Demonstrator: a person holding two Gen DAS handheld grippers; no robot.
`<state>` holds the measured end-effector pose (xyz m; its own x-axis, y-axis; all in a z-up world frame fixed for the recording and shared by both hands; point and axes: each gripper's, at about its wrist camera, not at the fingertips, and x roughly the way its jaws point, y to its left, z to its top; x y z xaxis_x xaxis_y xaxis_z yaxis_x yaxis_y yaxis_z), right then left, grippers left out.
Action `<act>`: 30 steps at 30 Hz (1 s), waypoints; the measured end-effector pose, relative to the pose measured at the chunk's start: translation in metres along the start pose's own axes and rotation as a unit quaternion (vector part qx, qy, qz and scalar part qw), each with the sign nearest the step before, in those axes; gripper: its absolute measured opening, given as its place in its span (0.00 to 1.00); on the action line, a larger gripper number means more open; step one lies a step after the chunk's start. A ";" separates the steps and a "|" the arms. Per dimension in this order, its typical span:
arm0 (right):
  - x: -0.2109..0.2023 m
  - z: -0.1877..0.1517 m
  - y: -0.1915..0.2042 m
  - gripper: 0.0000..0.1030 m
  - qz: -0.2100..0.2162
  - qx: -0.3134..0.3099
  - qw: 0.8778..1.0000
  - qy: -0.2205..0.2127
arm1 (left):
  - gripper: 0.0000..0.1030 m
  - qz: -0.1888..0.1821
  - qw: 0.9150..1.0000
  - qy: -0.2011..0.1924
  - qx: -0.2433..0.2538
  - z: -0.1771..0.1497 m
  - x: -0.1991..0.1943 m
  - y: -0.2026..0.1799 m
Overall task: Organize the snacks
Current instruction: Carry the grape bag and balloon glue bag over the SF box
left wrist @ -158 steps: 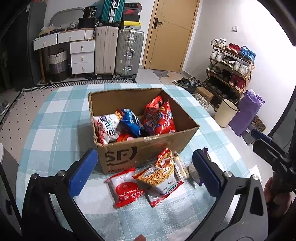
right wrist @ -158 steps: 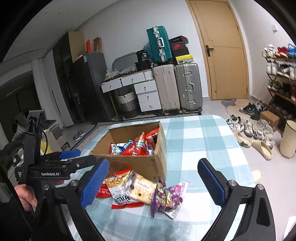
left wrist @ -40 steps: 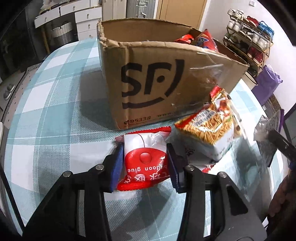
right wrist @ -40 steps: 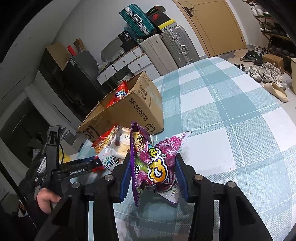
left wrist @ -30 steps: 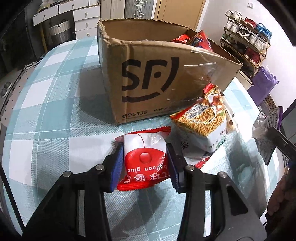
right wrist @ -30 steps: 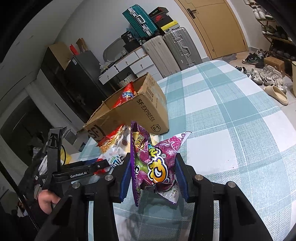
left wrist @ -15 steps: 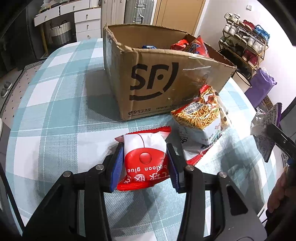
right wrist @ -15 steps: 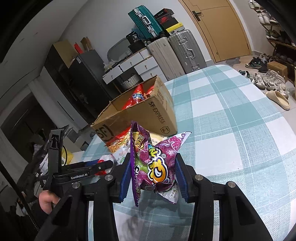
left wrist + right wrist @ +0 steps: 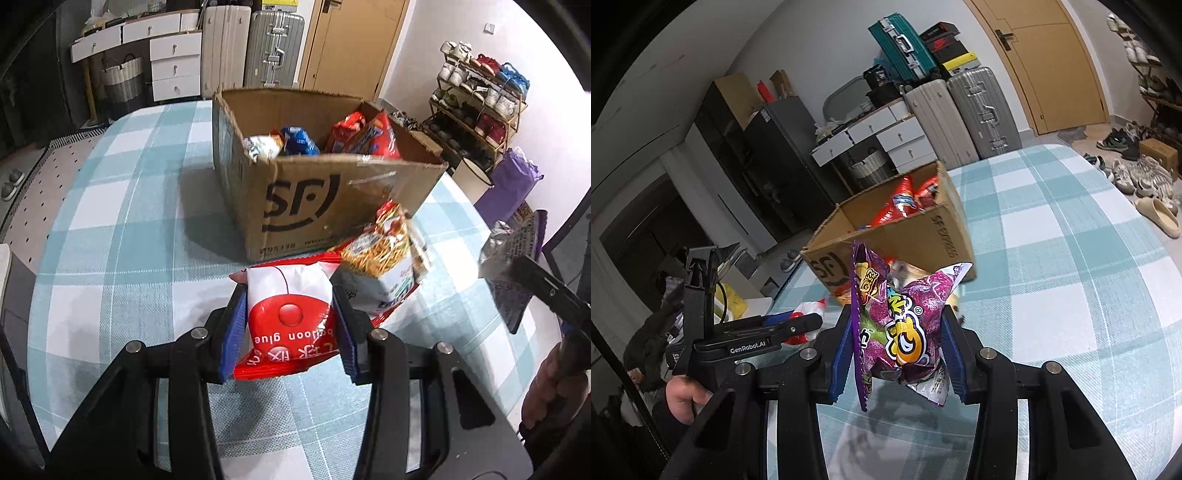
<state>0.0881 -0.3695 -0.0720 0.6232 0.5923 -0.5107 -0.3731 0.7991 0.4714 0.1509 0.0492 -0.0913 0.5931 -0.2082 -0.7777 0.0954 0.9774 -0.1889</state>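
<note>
My left gripper [image 9: 289, 317] is shut on a red and white snack packet [image 9: 288, 314], held above the checked tablecloth in front of the open cardboard box [image 9: 314, 206]. Inside the box lie several snack bags [image 9: 362, 138]. Against the box's front leans an orange noodle-snack bag [image 9: 384, 247]. My right gripper [image 9: 895, 339] is shut on a crumpled purple snack bag [image 9: 901, 328], lifted off the table, with the box [image 9: 886, 236] behind it. In the left wrist view that purple bag [image 9: 513, 251] shows at the right edge. The left gripper [image 9: 798, 325] appears at the left in the right wrist view.
The round table [image 9: 110, 221] carries a teal checked cloth. Suitcases [image 9: 273, 48], white drawers [image 9: 173, 66] and a wooden door [image 9: 351, 44] stand behind it. A shoe rack [image 9: 484, 103], a bin and a purple bag stand to the right. Shoes [image 9: 1137, 177] lie on the floor.
Both grippers have risen with their packets still held. The box's inside has come into view from the left wrist, and the box looks smaller in both views.
</note>
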 end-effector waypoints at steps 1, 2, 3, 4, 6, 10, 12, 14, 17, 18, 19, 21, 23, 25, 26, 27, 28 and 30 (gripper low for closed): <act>0.001 0.001 0.003 0.43 0.002 -0.003 1.000 0.000 | 0.40 -0.003 1.000 -0.003 0.000 0.002 -0.004 -0.001; 0.002 0.003 0.006 0.43 0.005 -0.006 1.000 0.000 | 0.40 -0.005 1.000 -0.005 0.001 0.003 -0.007 -0.002; 0.003 0.005 0.010 0.43 0.007 -0.010 1.000 0.000 | 0.40 -0.006 1.000 -0.009 0.003 0.005 -0.011 -0.004; 0.004 0.008 0.012 0.43 0.009 -0.013 1.000 -0.001 | 0.40 -0.006 1.000 -0.013 0.007 0.007 -0.015 -0.006; 0.008 0.012 0.019 0.43 0.013 -0.021 1.000 -0.002 | 0.40 -0.008 1.000 -0.018 0.009 0.011 -0.022 -0.008; 0.013 0.023 0.029 0.43 0.022 -0.030 0.999 -0.004 | 0.40 -0.013 0.999 -0.032 0.011 0.020 -0.037 -0.011; 0.015 0.029 0.035 0.43 0.028 -0.031 0.999 -0.008 | 0.40 -0.015 0.999 -0.037 0.010 0.025 -0.042 -0.011; 0.016 0.036 0.041 0.43 0.030 -0.035 0.999 -0.014 | 0.40 -0.015 0.999 -0.042 0.012 0.030 -0.048 -0.012; 0.017 0.046 0.050 0.43 0.037 -0.041 0.998 -0.020 | 0.40 -0.018 0.999 -0.048 0.014 0.037 -0.056 -0.015; 0.018 0.050 0.054 0.43 0.038 -0.044 0.998 -0.022 | 0.40 -0.020 0.998 -0.050 0.015 0.039 -0.058 -0.016; 0.019 0.054 0.056 0.43 0.039 -0.047 0.998 -0.022 | 0.40 -0.024 0.998 -0.051 0.015 0.042 -0.061 -0.017; 0.021 0.061 0.062 0.43 0.041 -0.052 0.998 -0.025 | 0.40 -0.032 0.998 -0.052 0.012 0.050 -0.061 -0.017; 0.024 0.068 0.066 0.43 0.042 -0.055 0.997 -0.024 | 0.40 -0.038 0.998 -0.053 0.010 0.058 -0.063 -0.016; 0.025 0.075 0.070 0.43 0.044 -0.058 0.997 -0.025 | 0.40 -0.040 0.998 -0.056 0.011 0.065 -0.063 -0.017; 0.025 0.078 0.073 0.43 0.046 -0.061 0.997 -0.027 | 0.40 -0.042 0.997 -0.057 0.012 0.069 -0.065 -0.017; 0.025 0.081 0.075 0.43 0.046 -0.063 0.997 -0.029 | 0.40 -0.044 0.997 -0.059 0.013 0.073 -0.066 -0.018; 0.026 0.084 0.078 0.43 0.047 -0.066 0.996 -0.030 | 0.40 -0.044 0.997 -0.060 0.015 0.077 -0.066 -0.017; 0.027 0.091 0.080 0.43 0.050 -0.069 0.996 -0.032 | 0.40 -0.043 0.997 -0.063 0.019 0.084 -0.069 -0.019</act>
<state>0.1373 -0.2985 0.0172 0.6192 0.6648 -0.4180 -0.5235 0.7462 0.4113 0.1753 0.0480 0.0159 0.6762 -0.2879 -0.6782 0.1788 0.9571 -0.2280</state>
